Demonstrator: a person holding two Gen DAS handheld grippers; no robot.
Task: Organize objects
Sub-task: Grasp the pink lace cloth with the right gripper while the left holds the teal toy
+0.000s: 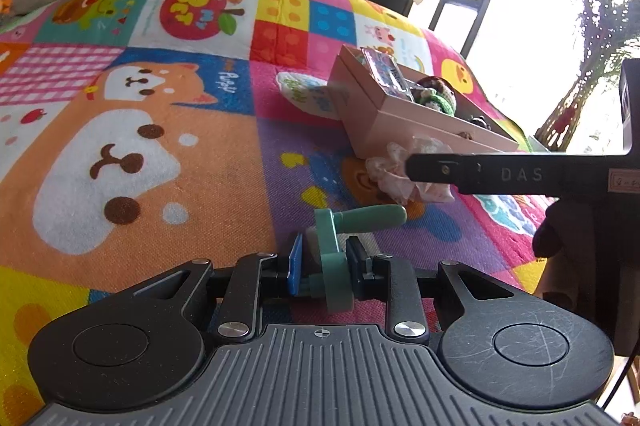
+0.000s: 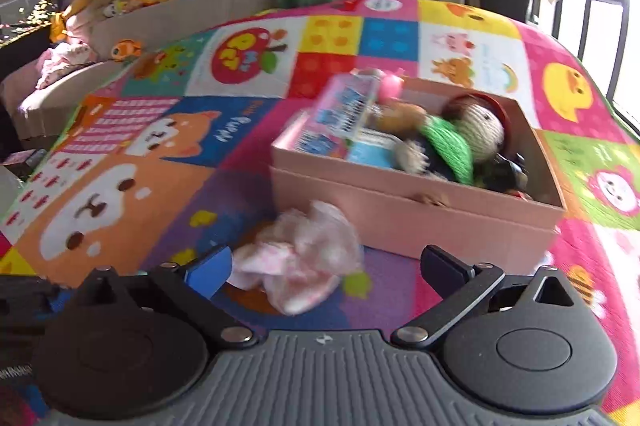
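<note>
Left gripper [image 1: 322, 264] jaws pinching green tool [image 1: 340, 246], unseen from right; right gripper [image 2: 324, 268] jaws spread over blurred, perhaps pink cloth [image 2: 300, 258].

Left of the pink box [image 2: 416, 222] the play mat [image 2: 132, 170] lies open. A crumpled pink cloth [image 2: 304, 258] sits just before the box's front wall.
</note>
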